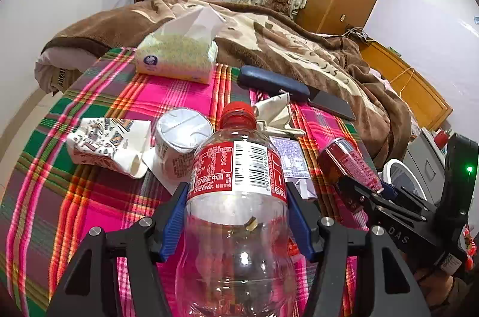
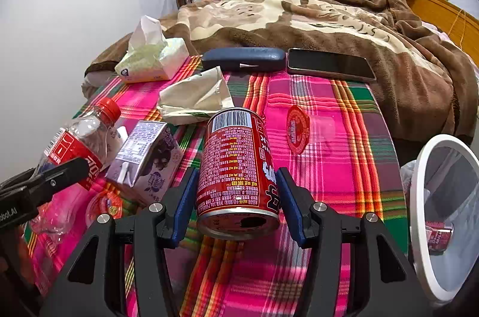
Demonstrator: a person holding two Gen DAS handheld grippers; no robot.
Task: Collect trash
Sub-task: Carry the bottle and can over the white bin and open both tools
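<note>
Plaid worktop (image 2: 344,137) beside the bed (image 2: 329,26). White bin (image 2: 419,227) at its right edge. Left gripper (image 1: 236,215): jaws clamp an empty cola bottle (image 1: 236,167), long axis pointing away, red cap far end. Right gripper (image 2: 236,197): jaws clamp a red can (image 2: 236,161), long axis pointing away, opened top toward the camera.

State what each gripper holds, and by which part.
The left gripper clamps the bottle around its body, just below the label. The right gripper clamps the can by its sides near the opened end.
</note>
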